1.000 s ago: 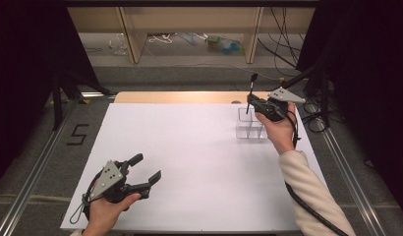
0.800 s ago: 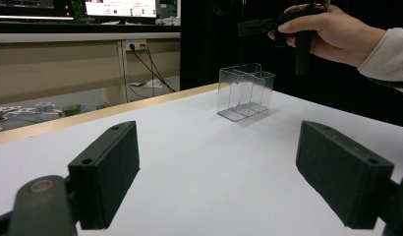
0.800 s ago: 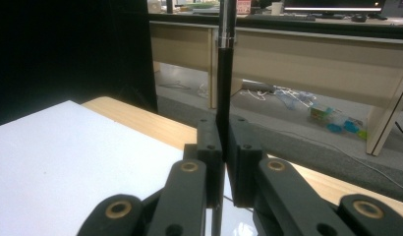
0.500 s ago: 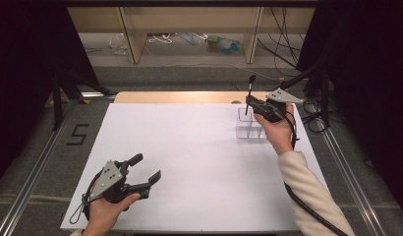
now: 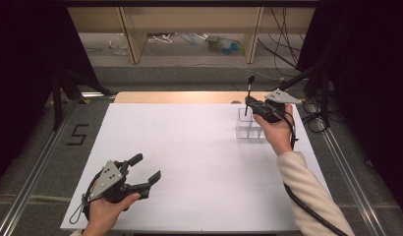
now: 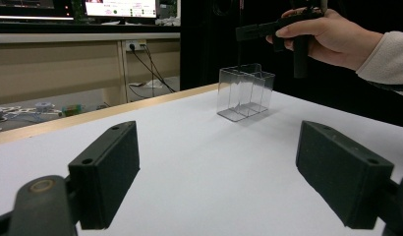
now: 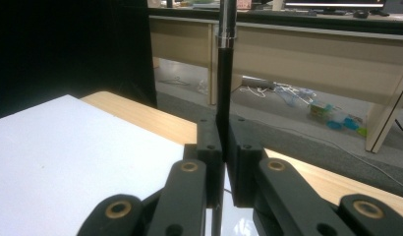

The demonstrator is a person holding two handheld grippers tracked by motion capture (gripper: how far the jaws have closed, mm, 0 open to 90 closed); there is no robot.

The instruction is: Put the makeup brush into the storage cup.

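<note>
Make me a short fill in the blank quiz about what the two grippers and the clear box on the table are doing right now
1. The right gripper is shut on a thin black ____.
2. The left gripper has its jaws ____ with nothing between them.
3. The clear container stands on the ____ table sheet.
4. The pen is held ____ above the container.

Missing words: pen; open; white; upright

You are working at a wooden table (image 5: 189, 97) covered by a large white sheet (image 5: 189, 162) that leaves its far edge bare. A clear plastic compartmented box (image 5: 250, 129) stands on the sheet near your far right corner.
</note>
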